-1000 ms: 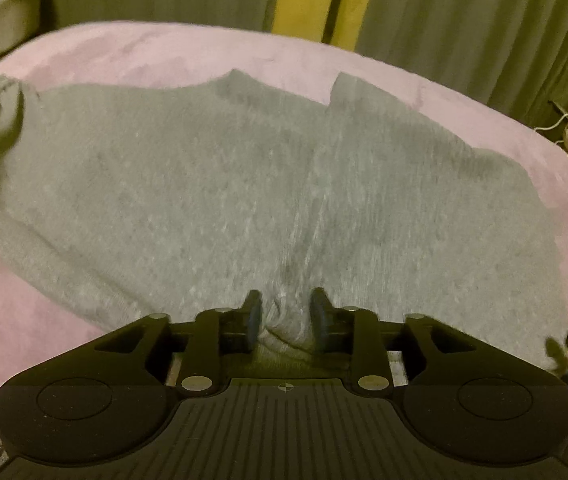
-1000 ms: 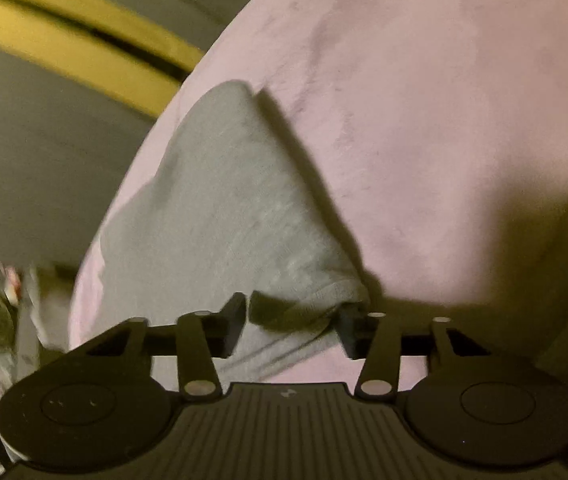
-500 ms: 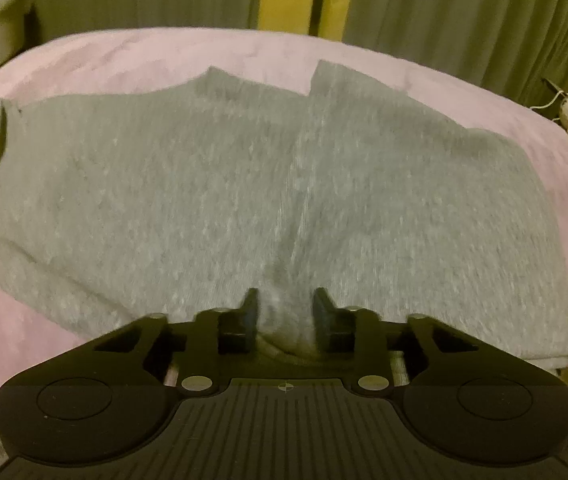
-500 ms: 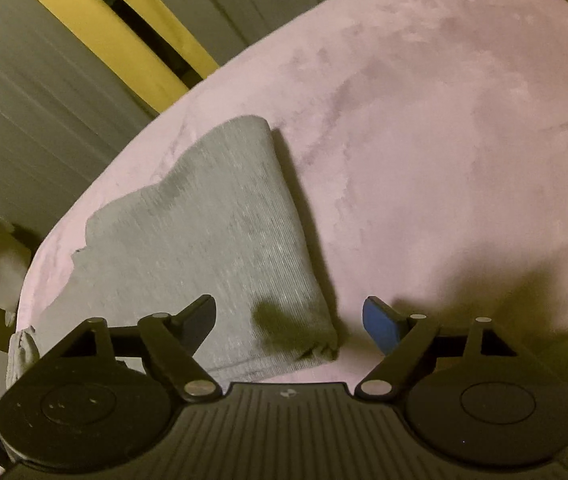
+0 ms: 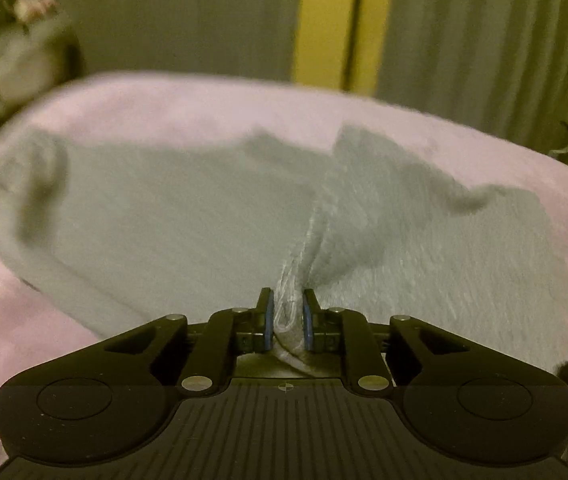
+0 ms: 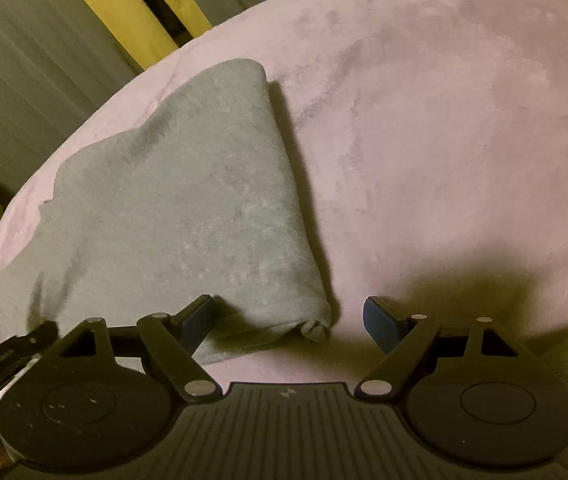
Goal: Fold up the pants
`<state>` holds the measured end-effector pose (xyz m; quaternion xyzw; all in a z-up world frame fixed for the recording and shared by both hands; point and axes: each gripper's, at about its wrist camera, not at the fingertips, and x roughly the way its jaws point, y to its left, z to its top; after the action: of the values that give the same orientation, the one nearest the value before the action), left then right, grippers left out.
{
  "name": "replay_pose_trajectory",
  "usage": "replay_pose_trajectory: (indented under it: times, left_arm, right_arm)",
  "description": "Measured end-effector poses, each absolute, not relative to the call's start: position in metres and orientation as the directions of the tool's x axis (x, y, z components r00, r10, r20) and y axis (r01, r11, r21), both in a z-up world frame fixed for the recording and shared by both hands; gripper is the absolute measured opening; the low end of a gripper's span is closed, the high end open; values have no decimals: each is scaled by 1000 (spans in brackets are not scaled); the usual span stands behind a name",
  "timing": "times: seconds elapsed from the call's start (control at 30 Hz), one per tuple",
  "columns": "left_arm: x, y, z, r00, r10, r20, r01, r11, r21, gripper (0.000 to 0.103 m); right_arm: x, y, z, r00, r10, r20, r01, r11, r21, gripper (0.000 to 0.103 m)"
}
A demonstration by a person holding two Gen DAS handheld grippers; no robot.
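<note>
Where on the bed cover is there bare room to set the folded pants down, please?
Bare pink bed cover lies right of the grey pants, beyond the open right gripper. The middle is crowded: pants spread wide, their edge pinched by the left gripper.

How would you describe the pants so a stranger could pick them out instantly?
Find the pink blanket covering the bed. The grey pants lie spread on it, one ridge pinched by the left gripper. They are the only grey fabric there.
</note>
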<state>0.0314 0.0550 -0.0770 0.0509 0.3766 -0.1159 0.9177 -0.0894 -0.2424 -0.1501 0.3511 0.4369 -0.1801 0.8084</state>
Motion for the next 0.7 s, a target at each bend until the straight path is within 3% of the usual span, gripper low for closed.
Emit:
replay_pose_trajectory:
  times: [0.1,0.2,0.37,0.53,0.7]
  left_arm:
    - [38,52,-83,672,-81,-736,226,969,100,18]
    - [54,57,-101,528,-81,-845,226,973,49,26]
    - [59,68,-73,640,-67,-765,189,979,73,70]
    - [104,61,-58,701,-163,-694,248,968,23,73]
    - [144,16,-63,700,-252,-668,398,915,72,73]
  right_arm:
    - [-87,-241,-151,550,9,-835,586,708,394,86]
    - [-82,-241,-160,534,10,-845,586,716,379,90]
    - [-81,-241,-156,533,-12,-846,578,736,353,90]
    - [-79,-243,-151,558,-43,-828,571,744,346,90]
    - [-74,-244,-162,553,-46,-832,579,739,344,94]
